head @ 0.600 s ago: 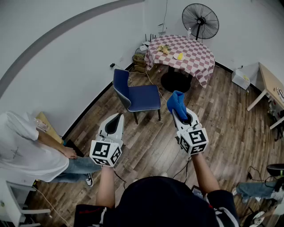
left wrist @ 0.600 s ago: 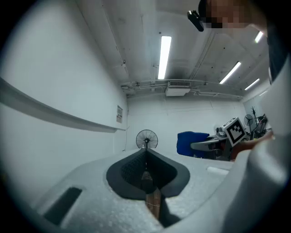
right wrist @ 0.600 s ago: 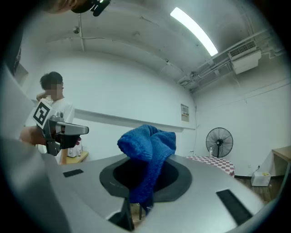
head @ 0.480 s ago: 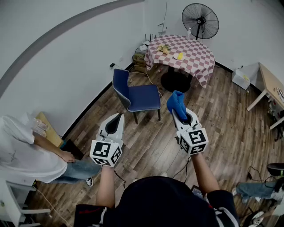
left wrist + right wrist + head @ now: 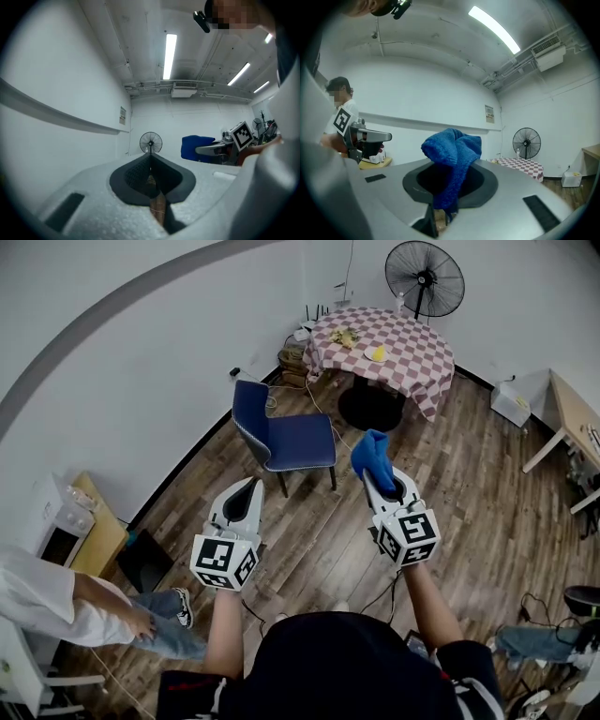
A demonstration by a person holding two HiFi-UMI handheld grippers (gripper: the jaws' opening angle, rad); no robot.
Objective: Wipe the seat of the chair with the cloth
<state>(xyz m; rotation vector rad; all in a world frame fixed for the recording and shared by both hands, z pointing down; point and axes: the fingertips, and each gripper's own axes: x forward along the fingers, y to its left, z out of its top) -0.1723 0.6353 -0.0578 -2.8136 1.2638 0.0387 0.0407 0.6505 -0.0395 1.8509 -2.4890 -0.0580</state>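
The step in hand looks to be the approach: nothing touches the blue padded chair with thin dark legs (image 5: 267,432), which stands on the wooden floor well ahead of both grippers, roughly between the lines they point along. To do it well, the person probably has to step closer and tip the right gripper (image 5: 378,482) downward, since both are held level. The loose fold of the blue knitted cloth (image 5: 372,456) should land flat on the seat (image 5: 305,442) and not only its bunched tip. The hard gripper nose should ride clear of the padding. Long overlapping strokes from the backrest side toward the front edge would likely cover the seat best. The chair looks light, so it may slide under pressure; the free gripper could brace the backrest.

The left gripper (image 5: 249,491) is clenched. In the left gripper view its dark pads (image 5: 140,173) meet at the tip with nothing between them, and it touches nothing.

The right gripper is clamped on the cloth. In the right gripper view the cloth (image 5: 452,157) rises from between the jaws, bunches above them and droops back over the front. It sits at the gripper's very tip, well apart from the seat.
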